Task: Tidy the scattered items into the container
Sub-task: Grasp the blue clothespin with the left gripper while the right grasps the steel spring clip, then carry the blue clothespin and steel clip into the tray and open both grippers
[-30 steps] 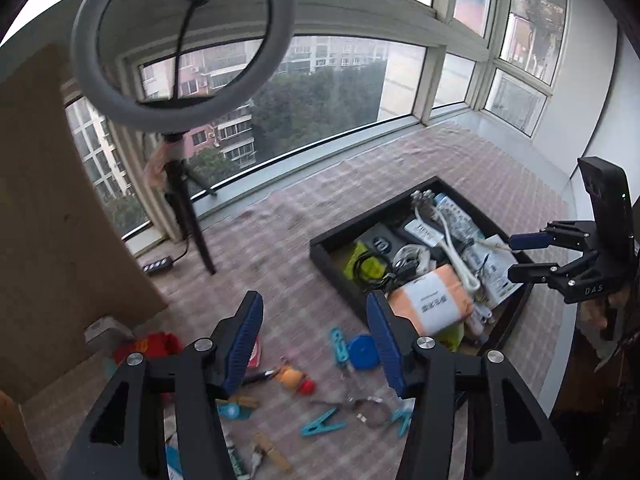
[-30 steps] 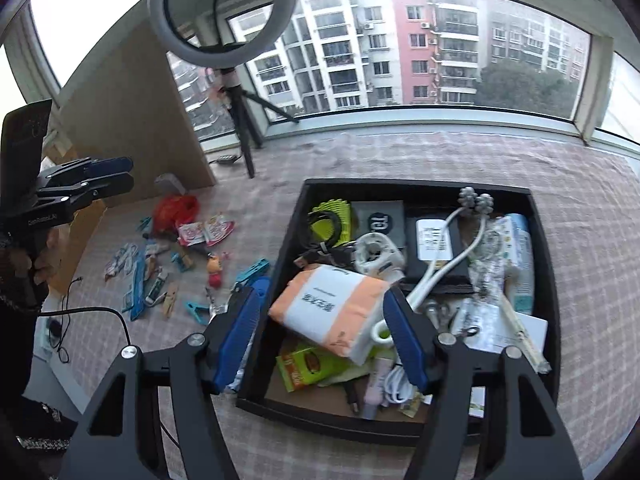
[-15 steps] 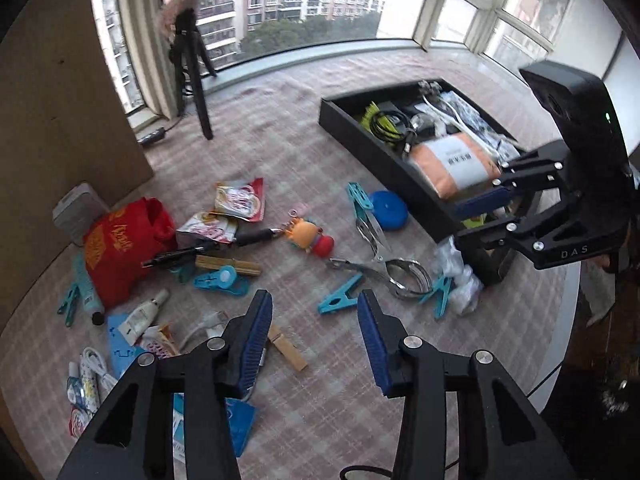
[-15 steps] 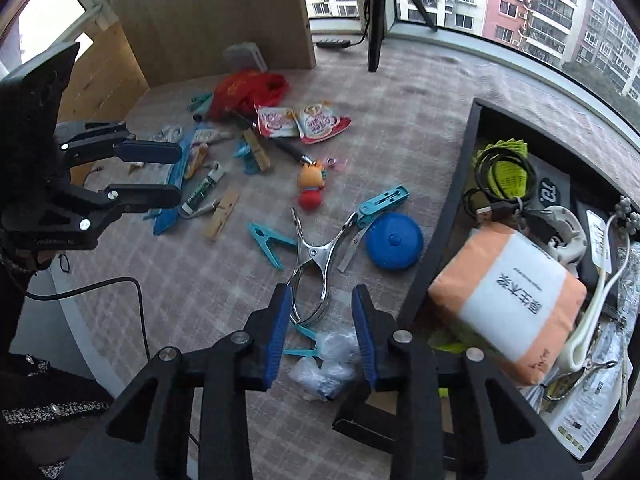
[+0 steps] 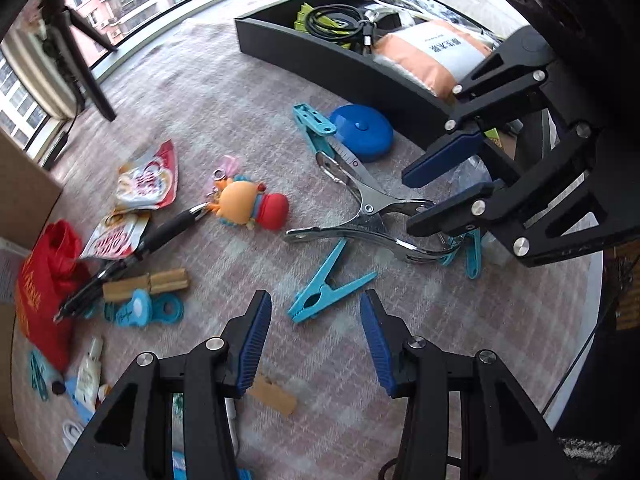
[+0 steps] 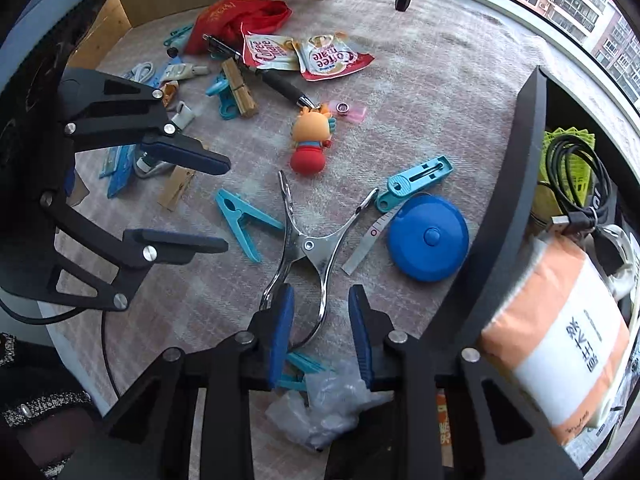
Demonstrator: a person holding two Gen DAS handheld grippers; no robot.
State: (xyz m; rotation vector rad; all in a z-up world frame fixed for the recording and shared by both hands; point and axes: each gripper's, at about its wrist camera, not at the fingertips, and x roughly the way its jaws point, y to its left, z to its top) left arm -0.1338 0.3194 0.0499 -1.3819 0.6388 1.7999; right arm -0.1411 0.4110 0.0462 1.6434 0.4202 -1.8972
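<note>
A large metal spring clip (image 6: 308,244) lies on the checked cloth beside the black tray (image 6: 516,168). My right gripper (image 6: 320,296) points down over it, jaws closing, with the clip's handles between the pads and the right pad clear of them. A teal clothespin (image 5: 324,284) lies just ahead of my left gripper (image 5: 314,312), whose jaws are opening; the pin's end sits between the fingertips, untouched. A blue tape measure (image 6: 428,238), a teal clip (image 6: 416,182) and an orange doll keychain (image 6: 310,140) lie nearby. The tray holds a cable, an orange packet and more.
Farther left lie coffee sachets (image 6: 316,54), a black pen (image 5: 132,256), wooden pegs (image 5: 148,282) and a red pouch (image 5: 44,276). A crumpled plastic bag (image 6: 324,404) sits under my right gripper. The table edge (image 5: 592,320) runs close on the near side. A tripod leg (image 5: 86,76) stands behind.
Both grippers sank toward the cloth and tipped downward. The right one came off the tray to the metal clip and its jaws narrowed. The left one now hangs over the teal clothespin.
</note>
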